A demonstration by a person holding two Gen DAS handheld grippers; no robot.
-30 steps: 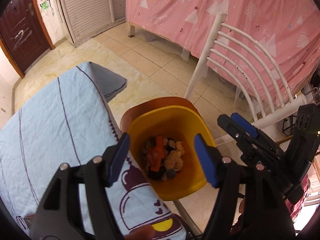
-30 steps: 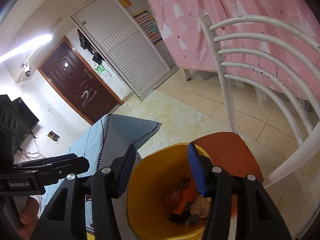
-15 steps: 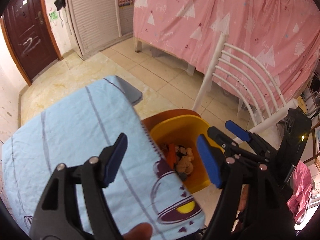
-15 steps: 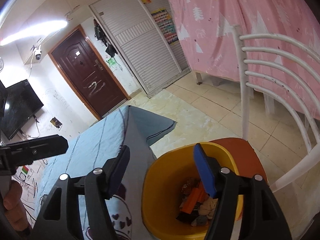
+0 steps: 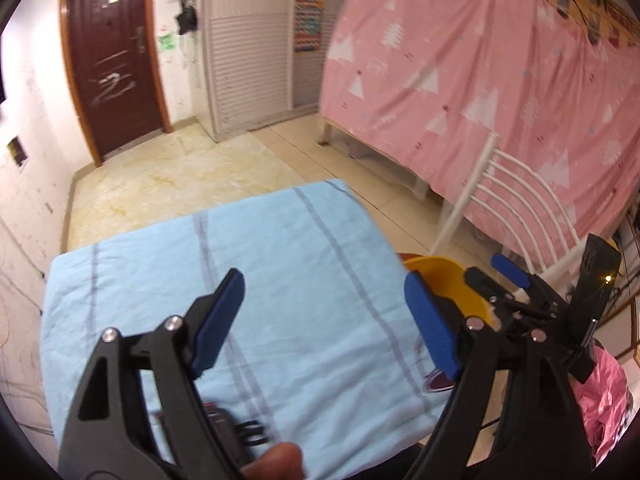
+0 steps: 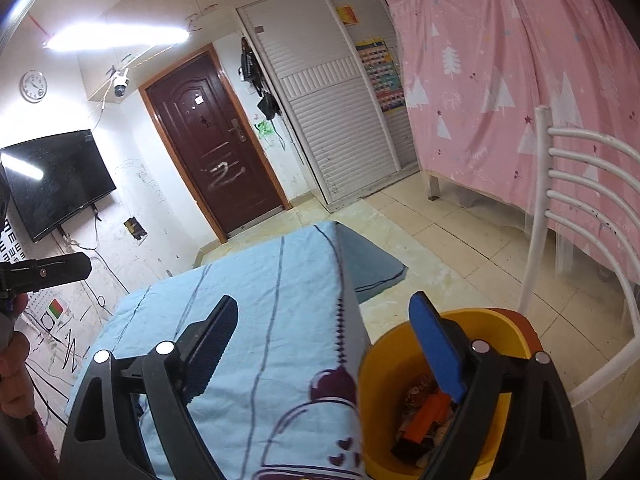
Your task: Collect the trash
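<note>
Your light-blue striped cloth-covered bench (image 5: 280,272) stands on a cream tiled floor (image 6: 460,248). Only the right view shows trash (image 6: 424,412) inside the yellow plastic bin (image 6: 384,360). Both grippers' jaws are opening, empty.

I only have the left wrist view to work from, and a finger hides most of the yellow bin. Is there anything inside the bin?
Observer: Yes. The right wrist view shows the yellow bin with trash at the bottom, including an orange piece.
Operator: What is the bin standing on?
Observer: On the brown-orange seat of the white chair.
Operator: Is the right hand-held gripper carrying anything?
Observer: No. The right hand-held gripper has its jaws opening, and nothing is between them.
</note>
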